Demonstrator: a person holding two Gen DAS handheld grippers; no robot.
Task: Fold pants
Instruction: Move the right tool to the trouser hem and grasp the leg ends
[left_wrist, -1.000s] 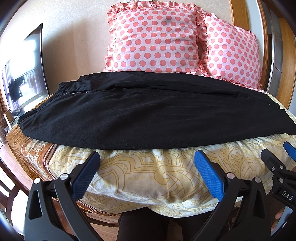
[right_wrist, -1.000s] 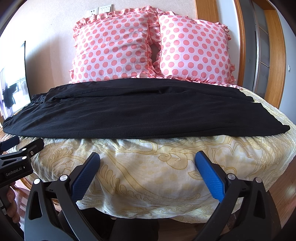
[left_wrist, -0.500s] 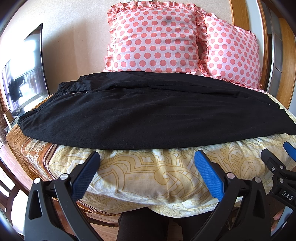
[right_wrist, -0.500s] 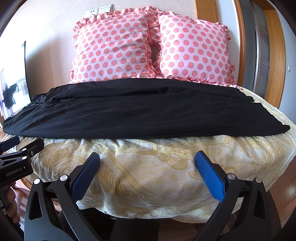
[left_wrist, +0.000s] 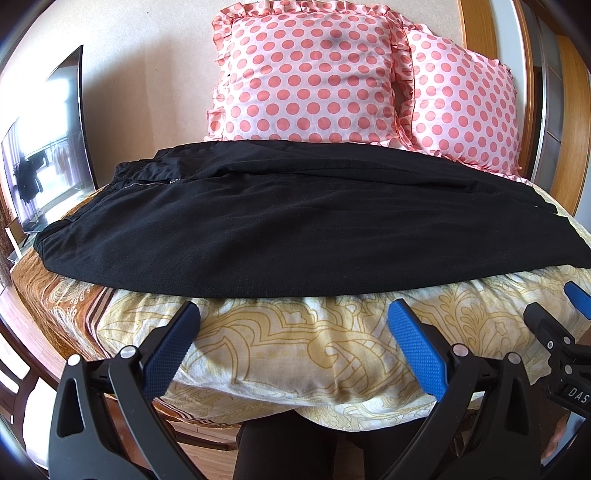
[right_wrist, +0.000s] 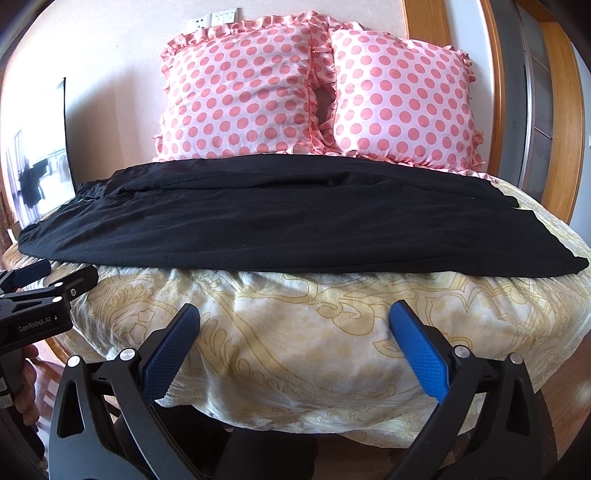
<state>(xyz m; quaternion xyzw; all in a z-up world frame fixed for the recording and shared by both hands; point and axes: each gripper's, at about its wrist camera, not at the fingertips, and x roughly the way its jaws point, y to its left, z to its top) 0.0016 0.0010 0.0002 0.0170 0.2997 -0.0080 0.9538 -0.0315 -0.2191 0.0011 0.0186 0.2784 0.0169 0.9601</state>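
Observation:
Black pants (left_wrist: 280, 225) (right_wrist: 266, 229) lie spread flat across the bed, waistband with a zipper at the left, leg ends at the right. My left gripper (left_wrist: 293, 315) hovers open over the near bed edge, short of the pants' near hem, nothing between its blue pads. My right gripper (right_wrist: 293, 315) is likewise open and empty, just in front of the hem. Each gripper shows at the edge of the other's view: the right one (left_wrist: 561, 317) at the far right, the left one (right_wrist: 51, 277) at the far left.
The bed wears a cream and gold patterned cover (left_wrist: 295, 347) (right_wrist: 314, 332). Two pink polka-dot pillows (left_wrist: 310, 74) (right_wrist: 240, 96) lean on the wall behind the pants. A dark screen (left_wrist: 44, 147) stands left of the bed. Wooden door frame (right_wrist: 554, 110) at right.

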